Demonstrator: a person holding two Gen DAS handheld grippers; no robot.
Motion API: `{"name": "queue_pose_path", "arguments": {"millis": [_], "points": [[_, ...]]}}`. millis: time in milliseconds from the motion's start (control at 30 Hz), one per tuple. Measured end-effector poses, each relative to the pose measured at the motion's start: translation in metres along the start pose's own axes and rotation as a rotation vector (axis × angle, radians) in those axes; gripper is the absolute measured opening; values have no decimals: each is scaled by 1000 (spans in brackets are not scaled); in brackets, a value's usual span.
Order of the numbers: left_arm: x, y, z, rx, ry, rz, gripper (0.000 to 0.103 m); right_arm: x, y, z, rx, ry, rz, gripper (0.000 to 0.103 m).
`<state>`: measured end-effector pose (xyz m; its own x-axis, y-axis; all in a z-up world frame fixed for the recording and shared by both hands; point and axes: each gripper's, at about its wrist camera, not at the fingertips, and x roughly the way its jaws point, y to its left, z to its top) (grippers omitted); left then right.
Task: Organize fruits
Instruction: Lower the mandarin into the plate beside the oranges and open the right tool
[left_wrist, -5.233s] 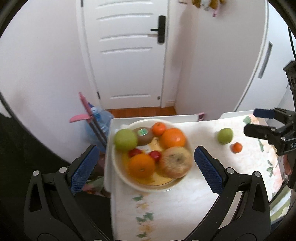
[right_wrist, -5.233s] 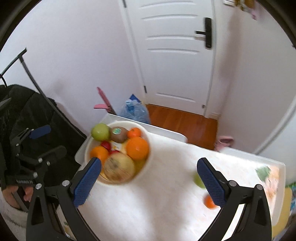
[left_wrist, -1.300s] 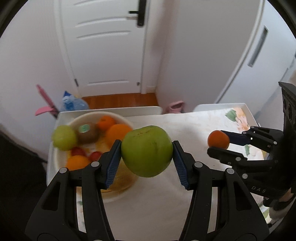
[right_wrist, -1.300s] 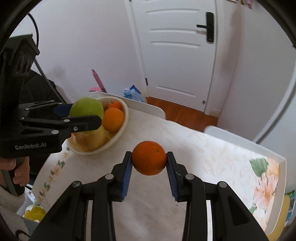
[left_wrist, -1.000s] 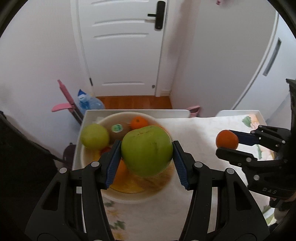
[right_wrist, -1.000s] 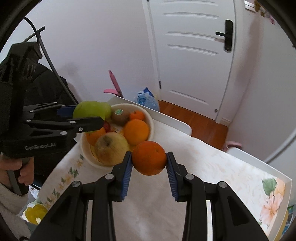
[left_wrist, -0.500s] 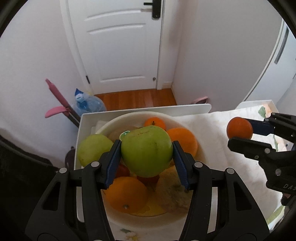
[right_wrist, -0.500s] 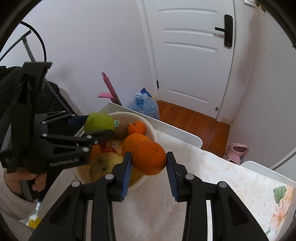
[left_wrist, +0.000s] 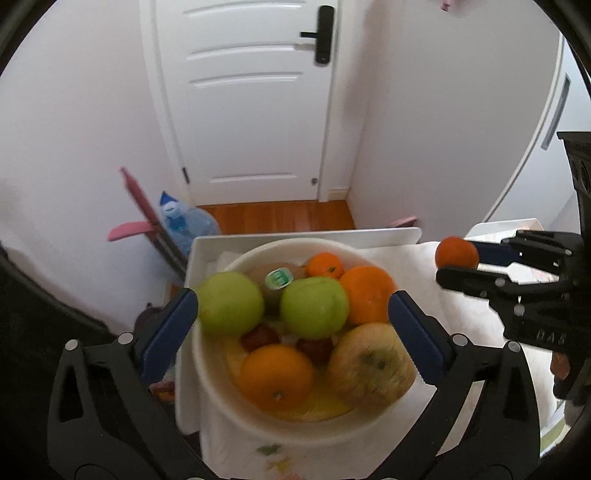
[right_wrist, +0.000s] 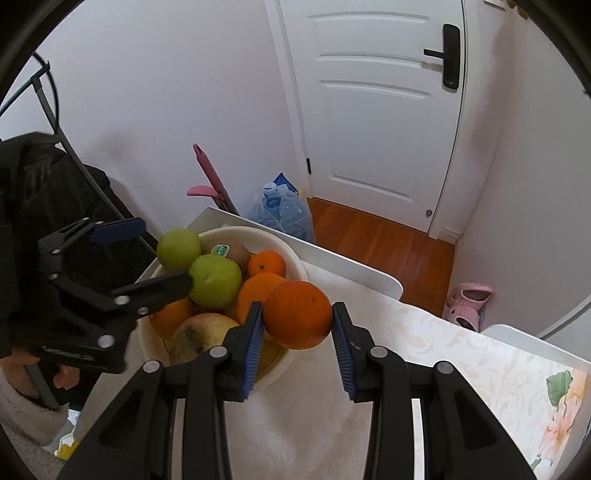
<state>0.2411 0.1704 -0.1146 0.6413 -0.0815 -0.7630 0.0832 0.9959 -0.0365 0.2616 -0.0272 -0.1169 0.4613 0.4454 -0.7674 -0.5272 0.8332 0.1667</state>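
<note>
My right gripper (right_wrist: 297, 315) clamps the small orange (right_wrist: 297, 314) just beside the bowl (right_wrist: 291, 264) rim, above the table. My left gripper (left_wrist: 293, 314) stands wide apart over the bowl, gripping nothing; the green apple (left_wrist: 314, 308) sits on the heap between its fingers. The risk, I judge: the pile is full, so a release onto the big orange (left_wrist: 367, 293) could send fruit rolling over the rim, or my two grippers could collide.
</note>
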Motion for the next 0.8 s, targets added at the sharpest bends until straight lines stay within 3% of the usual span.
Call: {"name": "queue_pose_path", "arguments": {"millis": [433, 800], "points": [[-35, 40, -45, -115, 31, 96, 103, 8, 38, 8, -95, 8, 81, 34], [-46, 64, -69, -152, 47, 119, 103, 32, 86, 9, -163, 26, 152, 34]]}}
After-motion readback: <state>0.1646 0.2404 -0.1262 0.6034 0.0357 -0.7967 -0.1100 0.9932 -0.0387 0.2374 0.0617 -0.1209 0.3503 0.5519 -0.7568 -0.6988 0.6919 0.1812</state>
